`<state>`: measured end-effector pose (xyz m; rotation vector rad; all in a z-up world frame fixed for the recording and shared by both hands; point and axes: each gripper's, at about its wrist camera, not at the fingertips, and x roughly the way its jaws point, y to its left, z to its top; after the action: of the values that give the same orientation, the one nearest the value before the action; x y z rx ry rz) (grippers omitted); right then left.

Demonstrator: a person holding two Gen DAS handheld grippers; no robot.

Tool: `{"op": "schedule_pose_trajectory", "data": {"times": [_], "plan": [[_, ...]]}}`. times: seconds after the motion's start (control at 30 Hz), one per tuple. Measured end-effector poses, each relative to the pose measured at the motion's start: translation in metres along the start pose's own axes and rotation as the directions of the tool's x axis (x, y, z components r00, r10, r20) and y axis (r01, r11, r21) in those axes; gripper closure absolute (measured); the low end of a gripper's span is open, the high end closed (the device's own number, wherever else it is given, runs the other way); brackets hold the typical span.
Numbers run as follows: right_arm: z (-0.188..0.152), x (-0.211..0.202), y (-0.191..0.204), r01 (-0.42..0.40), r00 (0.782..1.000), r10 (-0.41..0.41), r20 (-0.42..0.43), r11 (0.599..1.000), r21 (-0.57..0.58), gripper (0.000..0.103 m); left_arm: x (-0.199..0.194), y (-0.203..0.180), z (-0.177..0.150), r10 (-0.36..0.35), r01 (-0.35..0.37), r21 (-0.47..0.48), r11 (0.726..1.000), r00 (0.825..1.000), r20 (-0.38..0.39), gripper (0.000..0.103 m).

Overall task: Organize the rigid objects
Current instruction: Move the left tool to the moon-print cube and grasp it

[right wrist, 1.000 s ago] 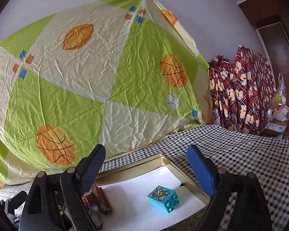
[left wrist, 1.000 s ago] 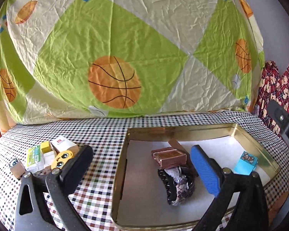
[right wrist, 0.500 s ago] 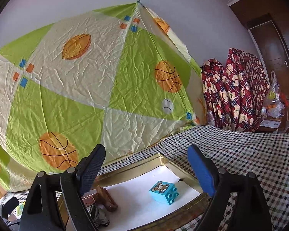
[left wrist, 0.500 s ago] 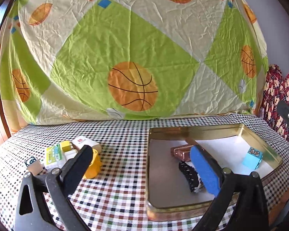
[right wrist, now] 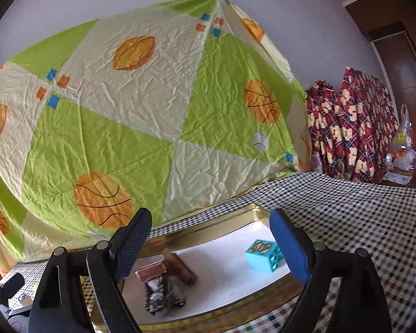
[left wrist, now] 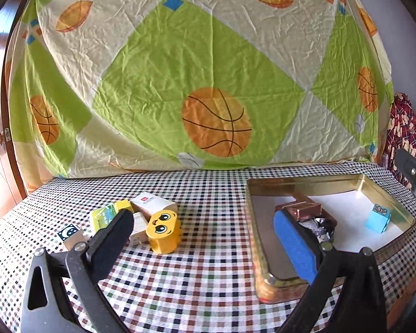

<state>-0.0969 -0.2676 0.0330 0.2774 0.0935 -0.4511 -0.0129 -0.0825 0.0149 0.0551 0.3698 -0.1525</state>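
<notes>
Left tool (left wrist: 205, 238) and right tool (right wrist: 210, 240) apparently gape, empty.

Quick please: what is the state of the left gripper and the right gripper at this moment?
Left gripper: open, holding nothing, above the checked cloth.
Right gripper: open, holding nothing, over the gold tray.

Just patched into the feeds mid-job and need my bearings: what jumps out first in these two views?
The big green-and-cream sheet with basketballs fills the background behind the checkered table. On the table's right sits a gold tin tray holding a blue block and some brown and dark items; to its left, a yellow smiley-face block fronts a cluster of small boxes. Both the left gripper and the right gripper are open and empty.
</notes>
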Motion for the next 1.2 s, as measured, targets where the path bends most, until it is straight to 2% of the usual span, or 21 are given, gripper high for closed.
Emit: {"op": "schedule_pose_trajectory", "data": {"times": [0.27,0.4,0.7,0.87,1.03,1.2], "plan": [[-0.012,-0.002,0.043,-0.077,0.997,0.075,-0.035,0.994,-0.073,0.014,0.002,0.025,-0.001,0.026,-0.026,-0.001,1.0,1.0,-0.007,0.001],[-0.017,0.001,0.061,-0.091,0.994,0.086,-0.061,0.993,-0.078,0.014,0.005,0.043,-0.001,0.045,-0.046,-0.008,0.999,0.999,-0.017,0.001],[-0.03,0.0,0.099,-0.157,0.984,0.146,-0.099,0.981,-0.113,0.014,0.014,0.095,-0.003,0.098,-0.1,-0.039,0.994,0.994,-0.049,0.001],[-0.038,0.005,0.12,-0.202,0.972,0.185,-0.147,0.973,-0.114,0.014,0.021,0.128,-0.004,0.14,-0.142,-0.023,0.99,0.988,-0.071,0.001],[-0.046,0.009,0.142,-0.236,0.958,0.21,-0.193,0.964,-0.124,0.014,0.035,0.17,-0.007,0.146,-0.158,-0.063,0.986,0.977,-0.154,0.001],[-0.054,0.019,0.164,-0.255,0.944,0.209,-0.254,0.953,-0.163,0.014,0.055,0.203,-0.014,0.121,-0.155,-0.107,0.982,0.955,-0.272,0.001]]}}
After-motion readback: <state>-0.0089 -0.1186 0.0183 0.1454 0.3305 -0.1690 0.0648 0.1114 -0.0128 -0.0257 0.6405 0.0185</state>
